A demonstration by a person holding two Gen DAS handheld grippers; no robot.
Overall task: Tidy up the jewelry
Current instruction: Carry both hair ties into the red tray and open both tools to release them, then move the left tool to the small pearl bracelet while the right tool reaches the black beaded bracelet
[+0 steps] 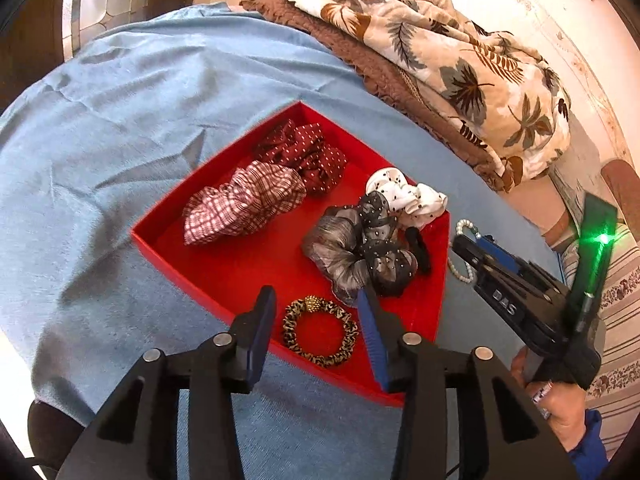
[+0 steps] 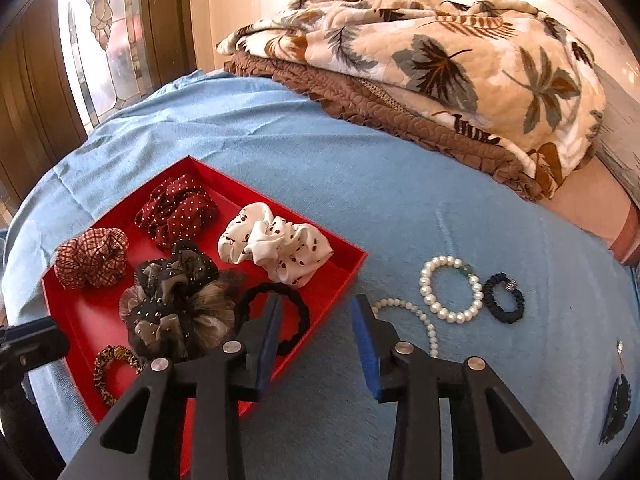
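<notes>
A red tray (image 1: pixel 168 240) (image 2: pixel 352 268) on the blue cloth holds several scrunchies, a black hair tie (image 2: pixel 294 312) and a leopard-print hair tie (image 1: pixel 320 330). My left gripper (image 1: pixel 318 304) is open and empty, its fingers either side of the leopard tie, just above it. My right gripper (image 2: pixel 316 312) is open and empty over the tray's right edge. On the cloth to the right lie a pearl bracelet (image 2: pixel 450 294), a second pearl strand (image 2: pixel 416 318) and a small dark blue hair tie (image 2: pixel 504 298).
A folded leaf-print blanket (image 2: pixel 440 60) on a brown quilt lies at the back of the bed. A dark feathered earring (image 2: pixel 618 404) lies at the far right. The right gripper's body (image 1: pixel 520 300) shows beside the tray in the left wrist view.
</notes>
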